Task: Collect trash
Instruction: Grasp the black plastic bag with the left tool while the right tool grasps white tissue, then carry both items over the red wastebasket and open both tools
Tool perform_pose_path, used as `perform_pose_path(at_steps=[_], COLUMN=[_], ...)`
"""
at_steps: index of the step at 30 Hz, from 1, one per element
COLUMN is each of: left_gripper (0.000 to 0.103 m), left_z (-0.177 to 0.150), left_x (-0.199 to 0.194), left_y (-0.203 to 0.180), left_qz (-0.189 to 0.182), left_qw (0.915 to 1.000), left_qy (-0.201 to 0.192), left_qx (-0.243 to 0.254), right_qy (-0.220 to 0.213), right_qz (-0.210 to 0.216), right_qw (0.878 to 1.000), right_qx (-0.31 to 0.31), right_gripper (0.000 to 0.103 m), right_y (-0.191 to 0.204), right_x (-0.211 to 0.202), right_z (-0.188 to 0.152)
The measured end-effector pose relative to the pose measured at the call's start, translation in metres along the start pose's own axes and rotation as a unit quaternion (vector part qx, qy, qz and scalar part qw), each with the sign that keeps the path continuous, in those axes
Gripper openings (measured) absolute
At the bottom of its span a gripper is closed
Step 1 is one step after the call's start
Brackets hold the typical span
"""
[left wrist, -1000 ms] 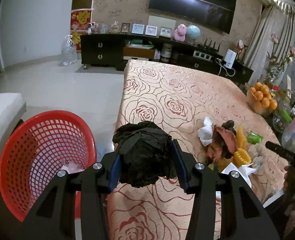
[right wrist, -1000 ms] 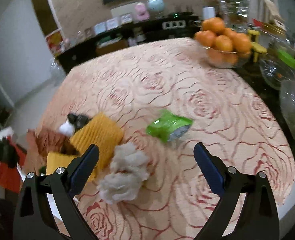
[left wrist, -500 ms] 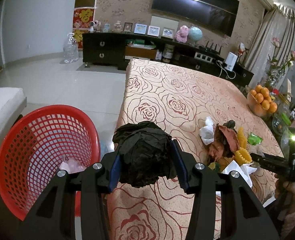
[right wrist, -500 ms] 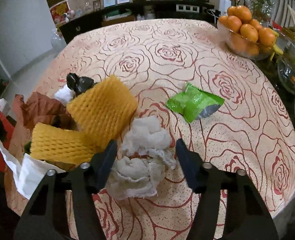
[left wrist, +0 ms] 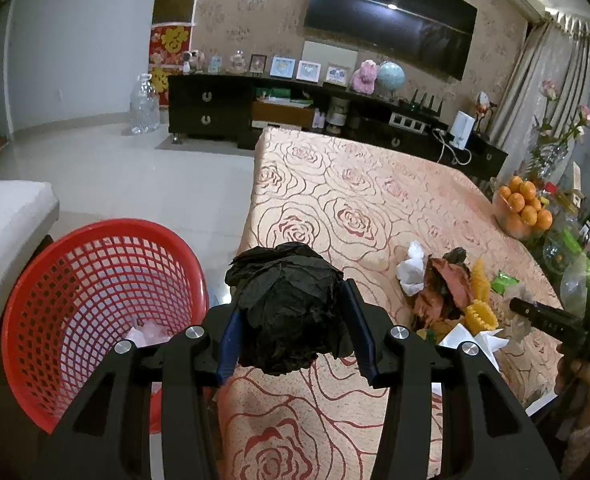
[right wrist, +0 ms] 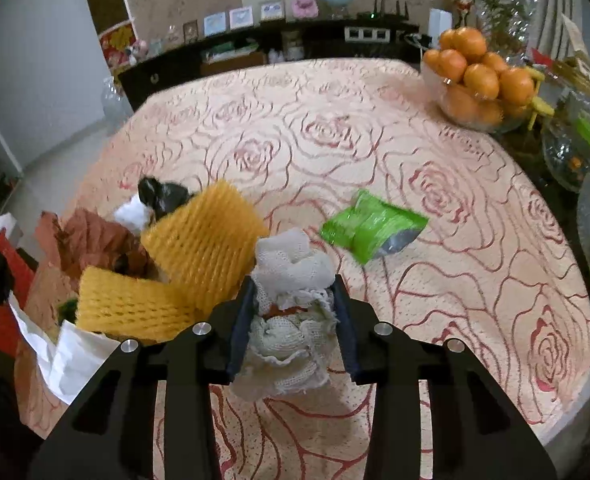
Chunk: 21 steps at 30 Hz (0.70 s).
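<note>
My left gripper (left wrist: 293, 322) is shut on a crumpled black paper wad (left wrist: 287, 308), held over the table's left edge beside a red mesh basket (left wrist: 55, 280) that holds pale trash. My right gripper (right wrist: 293, 308) is shut on a wad of white gauze cloth (right wrist: 291, 276) on the rose tablecloth (right wrist: 435, 280). Beside it lie two yellow foam nets (right wrist: 203, 236), brown paper (right wrist: 91, 240), a small black wad (right wrist: 161, 196), white paper (right wrist: 67, 356) and a green wrapper (right wrist: 371, 226). The same trash pile (left wrist: 443, 292) shows in the left wrist view.
A glass bowl of oranges (right wrist: 479, 84) stands at the table's far right, with glass jars (right wrist: 575, 152) beside it. A dark cabinet (left wrist: 223, 108) with frames runs along the back wall. A white seat (left wrist: 3, 216) stands left of the basket.
My right gripper moved down onto the white gauze wad and shut on it. My left gripper kept its hold on the black wad and drifted slightly.
</note>
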<state>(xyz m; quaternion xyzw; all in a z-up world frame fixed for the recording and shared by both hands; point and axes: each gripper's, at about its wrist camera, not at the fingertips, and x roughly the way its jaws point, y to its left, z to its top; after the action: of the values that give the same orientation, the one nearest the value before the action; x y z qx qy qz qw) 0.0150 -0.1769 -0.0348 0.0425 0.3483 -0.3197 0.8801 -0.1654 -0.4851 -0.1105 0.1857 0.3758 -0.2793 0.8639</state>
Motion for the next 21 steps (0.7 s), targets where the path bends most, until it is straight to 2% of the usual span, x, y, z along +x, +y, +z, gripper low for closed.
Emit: perform_pose_path(at_steps=[8, 21], left_gripper=[0.044, 0.044], left_z=[0.010, 0.026], left_x=[-0.033, -0.074], left_y=[0.014, 0.047], left_qz=[0.014, 0.061], left_qw=[0.9995, 0.9956], left_qy=[-0.028, -0.067], left_qx=[-0.005, -0.023], right_qy=[-0.043, -0.075], right_qz=[0.018, 0.071], right_qw=[0.999, 0.992], right_qx=[-0.019, -0.068], right_gripper=[0.037, 0.037], right_y=[0.014, 0.085], right_x=[-0.031, -0.067], right_z=[0.014, 0.038])
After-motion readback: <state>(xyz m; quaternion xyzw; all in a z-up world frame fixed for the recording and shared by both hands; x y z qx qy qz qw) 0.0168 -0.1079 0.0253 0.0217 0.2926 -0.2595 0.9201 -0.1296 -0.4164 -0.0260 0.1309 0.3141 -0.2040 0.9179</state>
